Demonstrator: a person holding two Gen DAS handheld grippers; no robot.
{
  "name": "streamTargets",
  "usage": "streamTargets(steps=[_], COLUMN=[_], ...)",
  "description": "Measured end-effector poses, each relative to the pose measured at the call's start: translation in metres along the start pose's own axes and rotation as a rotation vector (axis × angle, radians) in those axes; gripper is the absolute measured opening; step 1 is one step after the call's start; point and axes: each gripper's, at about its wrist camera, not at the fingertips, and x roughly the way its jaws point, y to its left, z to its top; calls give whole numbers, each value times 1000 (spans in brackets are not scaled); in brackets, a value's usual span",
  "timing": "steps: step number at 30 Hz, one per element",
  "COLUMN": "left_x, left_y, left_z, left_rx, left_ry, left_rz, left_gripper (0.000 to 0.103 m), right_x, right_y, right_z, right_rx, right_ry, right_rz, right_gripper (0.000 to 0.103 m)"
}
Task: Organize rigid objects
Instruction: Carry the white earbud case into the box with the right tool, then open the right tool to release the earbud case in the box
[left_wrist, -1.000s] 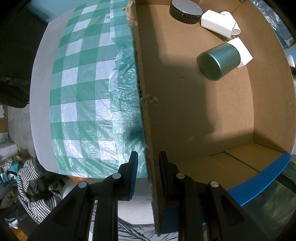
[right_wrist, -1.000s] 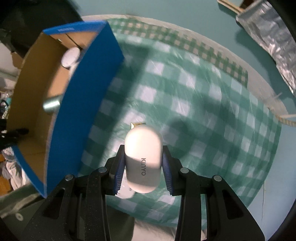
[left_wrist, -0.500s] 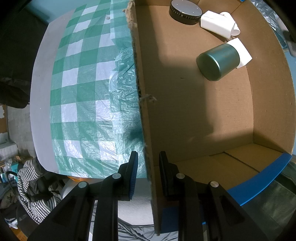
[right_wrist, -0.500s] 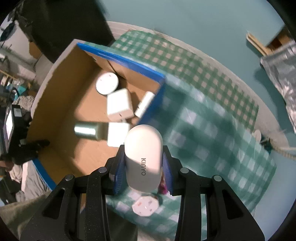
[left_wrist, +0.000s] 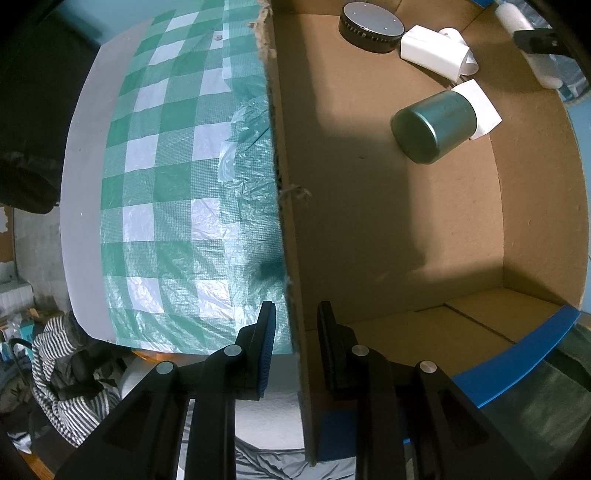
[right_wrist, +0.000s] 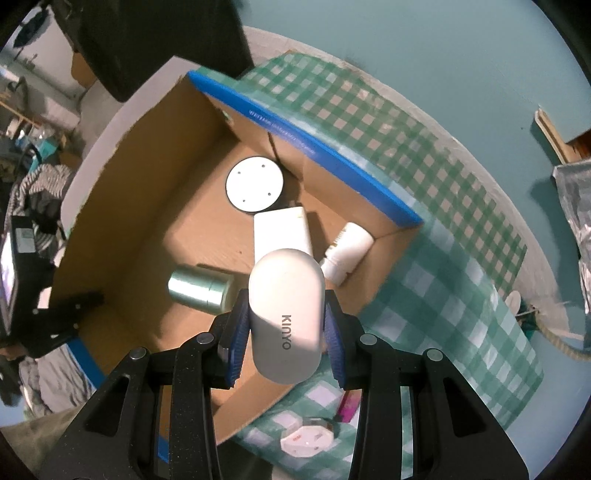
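Note:
My right gripper (right_wrist: 286, 325) is shut on a white KINYO capsule-shaped device (right_wrist: 286, 310) and holds it above the open cardboard box (right_wrist: 140, 206). In the box lie a round speaker (right_wrist: 255, 183), a white block (right_wrist: 282, 236), a white bottle (right_wrist: 347, 253) and a green metal can (right_wrist: 201, 290). My left gripper (left_wrist: 295, 332) straddles the box's torn left wall (left_wrist: 291, 280), which stands between its jaws. The can (left_wrist: 434, 127) and the speaker (left_wrist: 371, 26) also show in the left wrist view, with the held device (left_wrist: 524, 40) at top right.
The box stands on a green-and-white checked cloth (left_wrist: 177, 192). A white plug adapter (right_wrist: 306, 441) and a pink item (right_wrist: 349, 404) lie on the cloth by the box's near corner. A striped garment (left_wrist: 66, 369) lies beyond the table edge.
My right gripper has carried the white device from over the cloth to above the box interior. The left gripper has not moved.

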Motion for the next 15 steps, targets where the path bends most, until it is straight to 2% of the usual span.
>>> streamTargets(steps=[15], left_x=[0], left_y=[0], left_z=[-1], left_rx=[0], left_ry=[-1], left_rz=[2], left_gripper=[23], right_x=[29], right_y=[3], right_z=[-1], right_rx=[-18], right_ry=[47], right_rz=[-17], right_gripper=[37])
